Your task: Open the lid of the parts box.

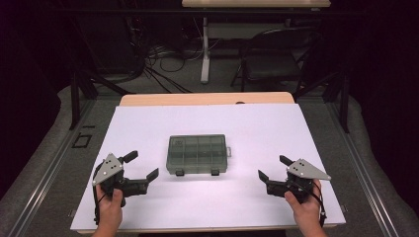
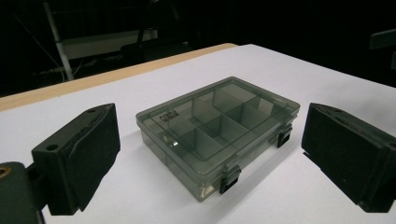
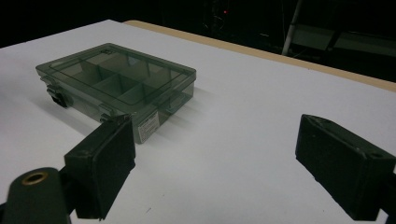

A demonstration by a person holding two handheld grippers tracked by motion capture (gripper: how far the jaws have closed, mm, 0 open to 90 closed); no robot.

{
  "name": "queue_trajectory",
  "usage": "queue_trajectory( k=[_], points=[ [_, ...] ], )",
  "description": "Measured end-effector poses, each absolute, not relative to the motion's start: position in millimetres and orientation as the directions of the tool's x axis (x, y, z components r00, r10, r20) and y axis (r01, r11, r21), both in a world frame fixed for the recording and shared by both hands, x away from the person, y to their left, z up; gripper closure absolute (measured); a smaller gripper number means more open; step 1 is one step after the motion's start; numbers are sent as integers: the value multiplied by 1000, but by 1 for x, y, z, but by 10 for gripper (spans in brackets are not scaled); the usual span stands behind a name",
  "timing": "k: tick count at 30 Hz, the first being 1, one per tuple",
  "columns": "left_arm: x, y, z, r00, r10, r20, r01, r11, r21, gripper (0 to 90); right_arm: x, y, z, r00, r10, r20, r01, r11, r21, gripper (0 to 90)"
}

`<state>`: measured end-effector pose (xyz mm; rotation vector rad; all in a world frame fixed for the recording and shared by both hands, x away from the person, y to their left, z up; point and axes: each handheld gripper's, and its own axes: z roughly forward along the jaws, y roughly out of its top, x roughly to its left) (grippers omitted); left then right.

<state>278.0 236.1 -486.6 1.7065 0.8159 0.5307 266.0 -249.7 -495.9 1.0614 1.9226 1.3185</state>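
Note:
A smoky transparent compartment box (image 1: 197,154) lies flat on the white table sheet (image 1: 257,123), lid closed, two dark latches on its near side. The box (image 2: 217,128) has several empty compartments inside, and its side carries a small label in the right gripper view (image 3: 116,84). My left gripper (image 1: 143,165) rests on the sheet left of the box, jaws wide open, nothing between them (image 2: 210,158). To the right of the box, my right gripper (image 1: 274,168) is held open and empty too (image 3: 215,158).
The sheet lies on a wooden tabletop (image 1: 207,98) whose far edge shows. Beyond it stand a black chair (image 1: 276,59), a white table leg (image 1: 205,49) and floor cables (image 1: 163,64). Black stand legs (image 1: 76,94) flank the table.

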Motion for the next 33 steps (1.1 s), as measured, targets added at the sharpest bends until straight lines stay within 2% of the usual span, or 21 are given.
queue_trajectory(
  k=[3,10,14,16,19,26,29,31,33],
  points=[
    [278,237,-486,660,749,-68,261,-143,955,45,266,-248,-496,-517,856,-21,296,202,934,117],
    [283,236,-479,656,746,-114,308,-127,943,3,272,-241,-491,-533,846,-13,332,224,916,37],
    [290,237,-472,634,762,-134,359,-137,923,3,278,-240,-483,-536,844,2,345,217,913,27],
    [298,236,-466,605,780,-158,415,-139,899,3,282,-237,-478,-529,849,0,354,220,909,24],
    [303,235,-463,593,787,-172,437,-135,889,3,289,-232,-472,-533,846,-13,366,245,898,26],
    [323,224,-452,583,792,-182,442,-122,889,5,307,-213,-461,-536,843,-35,361,267,894,147],
    [329,221,-449,575,797,-181,450,-123,884,16,313,-207,-460,-542,840,-37,359,271,893,152],
    [334,217,-448,567,804,-179,455,-125,881,73,318,-199,-460,-552,833,-45,358,286,889,169],
    [339,212,-450,572,803,-165,454,-143,880,116,325,-190,-460,-565,823,-57,344,298,890,223]
  ],
)
